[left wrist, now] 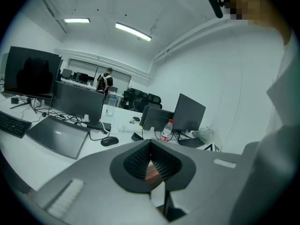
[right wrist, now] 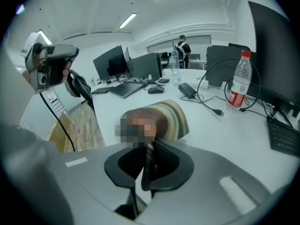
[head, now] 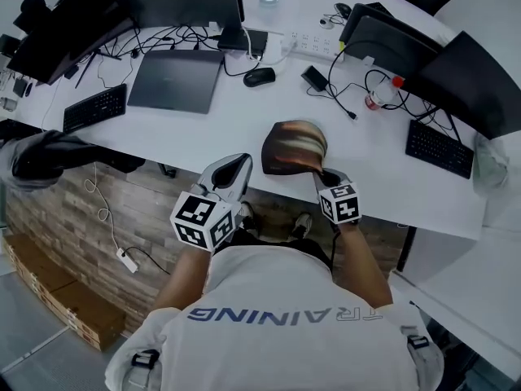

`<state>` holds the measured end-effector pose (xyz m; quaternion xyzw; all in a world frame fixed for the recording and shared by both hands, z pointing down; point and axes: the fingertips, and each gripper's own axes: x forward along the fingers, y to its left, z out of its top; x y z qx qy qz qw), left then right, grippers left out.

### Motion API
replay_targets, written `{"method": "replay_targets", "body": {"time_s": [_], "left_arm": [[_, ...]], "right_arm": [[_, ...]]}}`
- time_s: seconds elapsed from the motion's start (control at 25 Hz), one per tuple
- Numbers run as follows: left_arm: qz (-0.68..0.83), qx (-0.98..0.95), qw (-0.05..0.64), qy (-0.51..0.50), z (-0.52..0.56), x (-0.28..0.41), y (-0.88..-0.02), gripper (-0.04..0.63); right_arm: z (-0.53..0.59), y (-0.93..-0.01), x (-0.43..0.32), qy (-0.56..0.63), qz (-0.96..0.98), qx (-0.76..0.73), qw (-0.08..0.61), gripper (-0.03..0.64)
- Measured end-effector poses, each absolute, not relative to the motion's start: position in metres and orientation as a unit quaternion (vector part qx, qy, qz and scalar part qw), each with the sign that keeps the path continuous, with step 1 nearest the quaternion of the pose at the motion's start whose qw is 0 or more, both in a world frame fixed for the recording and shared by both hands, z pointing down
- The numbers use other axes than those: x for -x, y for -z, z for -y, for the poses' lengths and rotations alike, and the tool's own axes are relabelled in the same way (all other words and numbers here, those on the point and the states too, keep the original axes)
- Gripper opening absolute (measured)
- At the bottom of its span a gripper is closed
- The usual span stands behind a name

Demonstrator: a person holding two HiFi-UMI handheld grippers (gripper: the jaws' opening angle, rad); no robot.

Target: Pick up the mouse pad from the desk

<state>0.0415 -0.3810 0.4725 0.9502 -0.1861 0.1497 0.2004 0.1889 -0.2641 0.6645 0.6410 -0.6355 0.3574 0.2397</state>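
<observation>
The mouse pad point(head: 295, 147), printed in brown and cream bands, hangs curled just above the white desk point(head: 212, 141) near its front edge. My right gripper point(head: 324, 176) is shut on the pad's near edge. In the right gripper view the pad point(right wrist: 168, 116) rises ahead of the jaws, and its thin dark edge is pinched between the ribbed pads point(right wrist: 161, 161). My left gripper point(head: 238, 163) hovers at the desk's front edge, left of the pad and apart from it. Its jaws point(left wrist: 150, 144) meet at the tips with nothing held.
A closed grey laptop point(head: 175, 80), a black mouse point(head: 259, 76), two keyboards point(head: 94, 107) point(head: 440, 147), a red-capped bottle point(head: 383, 94), several monitors and loose cables lie further back on the desk. Cardboard boxes point(head: 57, 296) sit on the floor at the left.
</observation>
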Motion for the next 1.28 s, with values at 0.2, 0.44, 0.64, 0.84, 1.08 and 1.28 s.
{"method": "replay_targets", "body": {"time_s": [0.2,0.44,0.64,0.84,1.08,1.28], "left_arm": [[0.184,-0.957,0.184,-0.125,0.381,-0.049,-0.454,0.0],[0.182,-0.964,0.17,-0.096,0.378,-0.053,-0.425,0.0],[0.178,-0.969,0.157,-0.069,0.373,-0.059,-0.401,0.0],[0.175,-0.973,0.138,-0.055,0.373,-0.065,-0.385,0.0],[0.172,-0.976,0.129,-0.045,0.369,-0.068,-0.374,0.0],[0.176,-0.975,0.126,-0.04,0.371,-0.066,-0.37,0.0]], "right_arm": [[0.274,-0.612,-0.202,-0.325,0.647,-0.668,0.174,0.043],[0.284,-0.527,-0.222,-0.255,0.654,-0.702,0.123,0.043],[0.279,-0.46,-0.239,-0.19,0.654,-0.728,0.082,0.043],[0.27,-0.392,-0.248,-0.12,0.65,-0.749,0.045,0.044],[0.248,-0.327,-0.25,-0.042,0.643,-0.764,0.018,0.043],[0.247,-0.326,-0.249,-0.037,0.643,-0.765,0.019,0.043]]}}
